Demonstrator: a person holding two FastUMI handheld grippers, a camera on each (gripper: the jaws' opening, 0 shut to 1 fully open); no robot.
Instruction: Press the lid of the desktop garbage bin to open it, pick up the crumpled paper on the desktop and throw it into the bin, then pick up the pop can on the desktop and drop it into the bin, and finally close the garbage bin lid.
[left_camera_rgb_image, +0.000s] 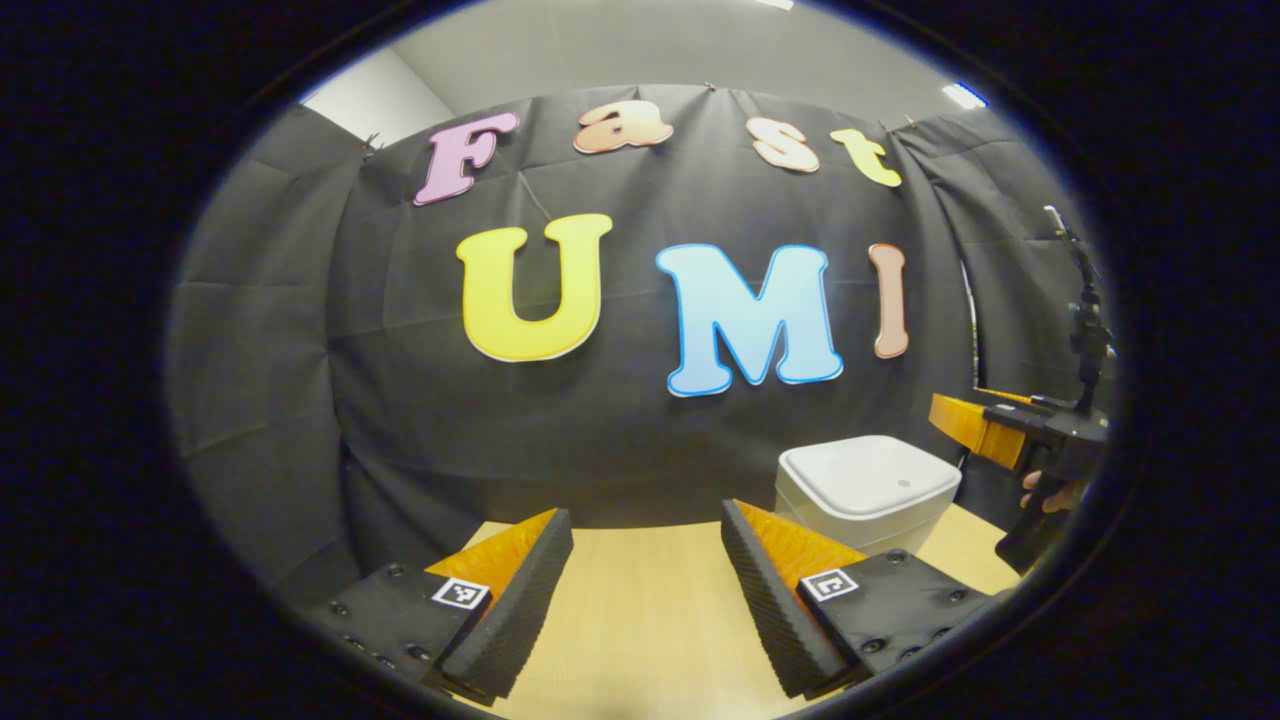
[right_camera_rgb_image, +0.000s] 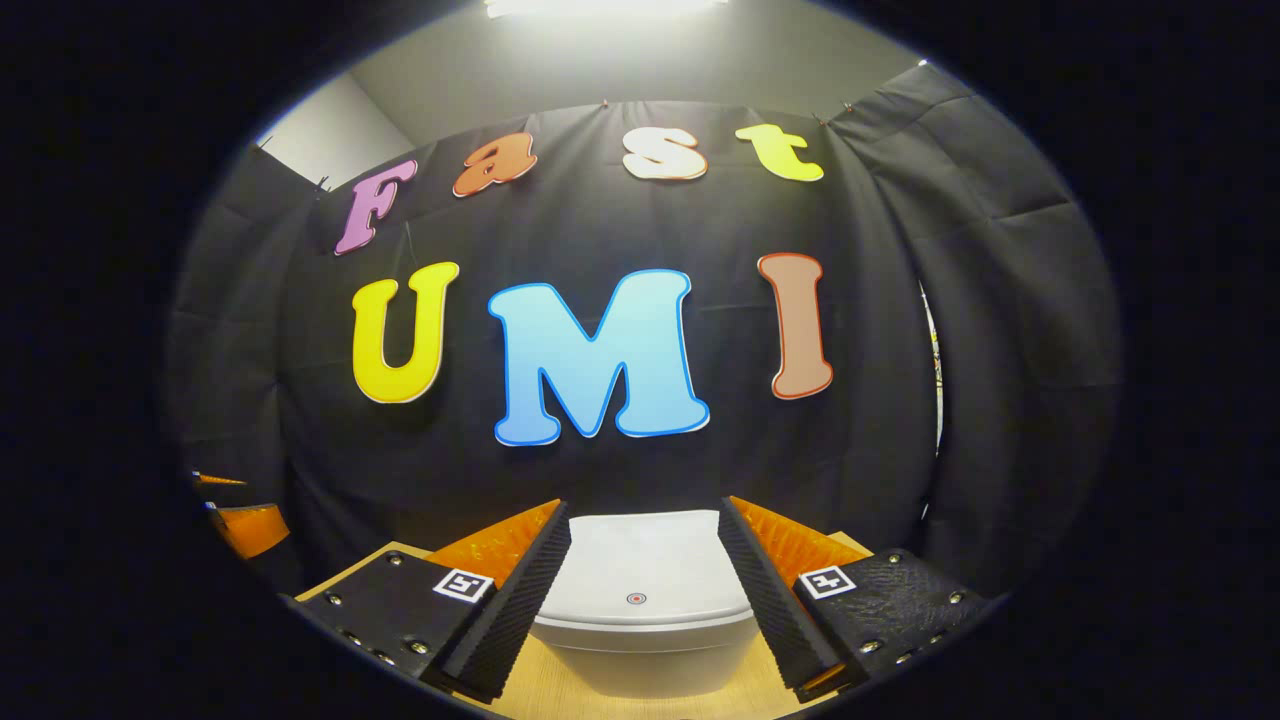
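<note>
The white desktop bin (right_camera_rgb_image: 640, 600) stands on the wooden table with its lid down; a small round button (right_camera_rgb_image: 636, 598) sits near the lid's front edge. My right gripper (right_camera_rgb_image: 643, 510) is open and hovers just in front of and above the lid, which shows between its fingers without touching them. In the left gripper view the bin (left_camera_rgb_image: 865, 490) stands at the right, and the right gripper (left_camera_rgb_image: 975, 428) hangs above its right side, held by a hand (left_camera_rgb_image: 1045, 495). My left gripper (left_camera_rgb_image: 645, 512) is open over bare table, left of the bin, holding nothing.
The light wooden table (left_camera_rgb_image: 650, 600) runs back to the black cloth wall (left_camera_rgb_image: 600, 420) just behind the bin. The left gripper's fingers (right_camera_rgb_image: 240, 525) peek in at the far left of the right gripper view.
</note>
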